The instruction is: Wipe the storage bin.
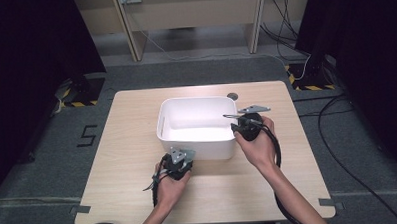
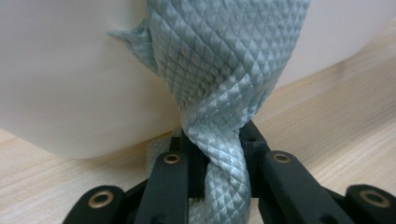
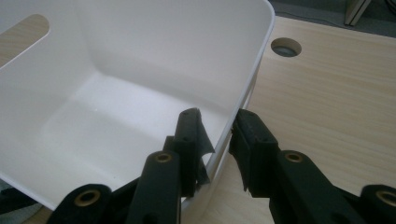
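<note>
A: Pale green woven cloth (image 2: 219, 84) is pinched in the left tool (image 2: 215, 151), jaws clamped tight on a twisted fold, hanging just in front of the white bin's (image 1: 197, 142) near wall.

B: So the step looks like carrying it to the bin?

A: Likely; next it must lift over the near rim, then let go inside.

B: And the right tool (image 3: 215, 140)?

A: Half closed astride the bin's right wall (image 3: 247, 84), apparently steadying it on the worktop (image 1: 127, 144).

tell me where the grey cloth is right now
The grey cloth is clamped in the left gripper, low over the wooden table and right against the near outer wall of the white bin.
</note>
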Motion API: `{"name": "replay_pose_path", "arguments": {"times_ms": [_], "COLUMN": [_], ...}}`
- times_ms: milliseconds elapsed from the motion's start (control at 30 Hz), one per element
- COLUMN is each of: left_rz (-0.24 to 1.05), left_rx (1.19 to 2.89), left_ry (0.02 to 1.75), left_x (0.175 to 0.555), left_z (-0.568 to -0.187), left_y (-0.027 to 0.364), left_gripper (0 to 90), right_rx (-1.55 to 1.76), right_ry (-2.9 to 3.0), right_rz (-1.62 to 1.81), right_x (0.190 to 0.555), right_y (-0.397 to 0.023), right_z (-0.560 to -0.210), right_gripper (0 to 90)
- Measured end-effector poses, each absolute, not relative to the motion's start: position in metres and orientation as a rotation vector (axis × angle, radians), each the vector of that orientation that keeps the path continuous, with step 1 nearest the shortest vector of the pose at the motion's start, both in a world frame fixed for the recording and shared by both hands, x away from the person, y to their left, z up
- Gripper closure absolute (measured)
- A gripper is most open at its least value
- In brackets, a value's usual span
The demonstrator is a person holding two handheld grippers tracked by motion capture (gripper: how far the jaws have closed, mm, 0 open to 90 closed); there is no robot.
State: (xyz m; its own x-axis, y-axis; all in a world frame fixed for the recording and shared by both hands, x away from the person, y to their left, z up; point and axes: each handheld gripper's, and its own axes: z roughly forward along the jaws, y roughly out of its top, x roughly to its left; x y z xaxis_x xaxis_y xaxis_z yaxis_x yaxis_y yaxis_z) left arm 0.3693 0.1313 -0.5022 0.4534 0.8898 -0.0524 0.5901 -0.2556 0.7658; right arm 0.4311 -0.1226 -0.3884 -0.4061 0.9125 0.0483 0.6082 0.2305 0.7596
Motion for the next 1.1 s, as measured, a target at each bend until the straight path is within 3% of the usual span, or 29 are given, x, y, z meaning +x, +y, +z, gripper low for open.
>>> {"name": "replay_pose_path", "arguments": {"times_ms": [1100], "left_rz": [0.517], "left_rx": [1.961], "left_ry": [1.169], "left_x": [0.369], "left_z": [-0.499], "left_y": [0.109], "left_gripper": [77.2], "right_rx": [1.402], "right_ry": [2.098], "right_rz": [1.012], "right_x": [0.431], "right_y": [-0.122], "right_z": [-0.389], "right_gripper": [71.3]}}
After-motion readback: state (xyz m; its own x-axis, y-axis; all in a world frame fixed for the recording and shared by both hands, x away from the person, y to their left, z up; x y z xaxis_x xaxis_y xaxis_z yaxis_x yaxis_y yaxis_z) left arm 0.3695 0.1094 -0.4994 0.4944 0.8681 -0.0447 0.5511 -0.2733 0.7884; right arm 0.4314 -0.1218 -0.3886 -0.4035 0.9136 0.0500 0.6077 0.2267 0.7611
